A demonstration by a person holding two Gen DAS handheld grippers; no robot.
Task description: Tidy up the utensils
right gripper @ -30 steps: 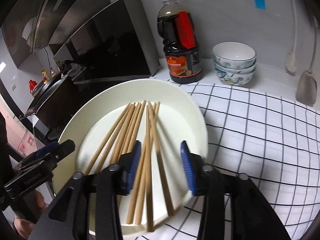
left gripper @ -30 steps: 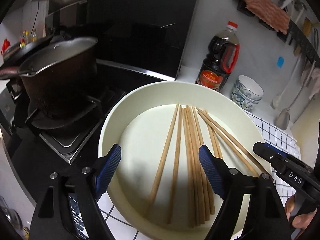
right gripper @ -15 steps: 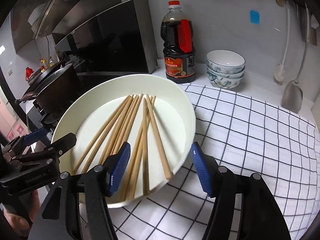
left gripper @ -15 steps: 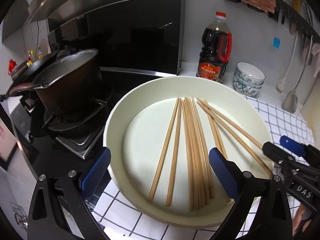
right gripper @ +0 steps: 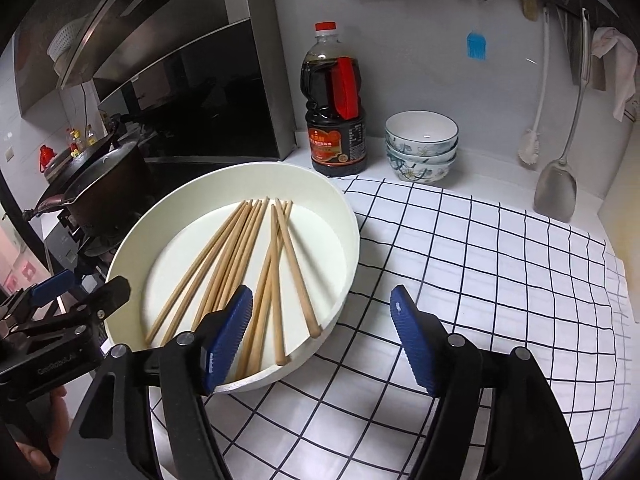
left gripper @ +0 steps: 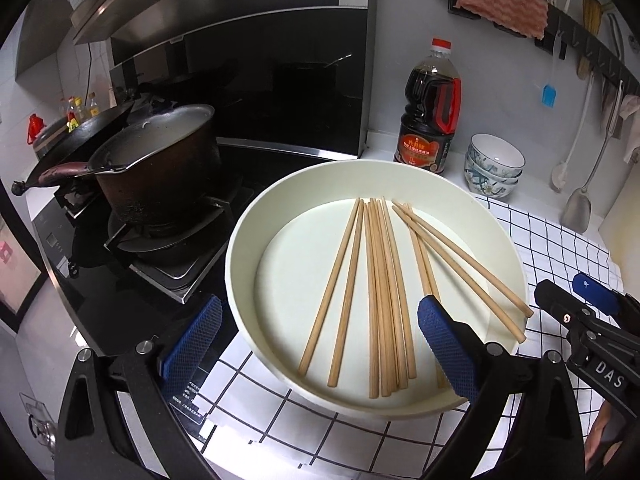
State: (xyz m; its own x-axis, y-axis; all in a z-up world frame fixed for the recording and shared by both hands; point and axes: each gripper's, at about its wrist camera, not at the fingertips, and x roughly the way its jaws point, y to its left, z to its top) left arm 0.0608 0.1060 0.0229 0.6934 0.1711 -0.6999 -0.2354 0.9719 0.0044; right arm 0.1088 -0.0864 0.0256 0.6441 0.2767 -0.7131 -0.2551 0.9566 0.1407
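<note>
Your left claw [left gripper: 318, 346] is spread wide, empty, at the near rim of the white basin [left gripper: 280, 204]. Your right claw [right gripper: 322, 338] is likewise released, straddling the basin's right edge. The wooden chopsticks [left gripper: 380, 288] lie fanned loose inside the basin, on the checked cloth [right gripper: 480, 280] beside the soy sauce bottle [right gripper: 336, 112].

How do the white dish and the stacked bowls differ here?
The dish is wide, shallow and plain white; the bowls are small, deep and flower-patterned. The dish is single and holds chopsticks; the bowls are stacked, the top one empty. The dish sits on the checked cloth, the bowls on bare counter behind it. Both stand upright.
</note>
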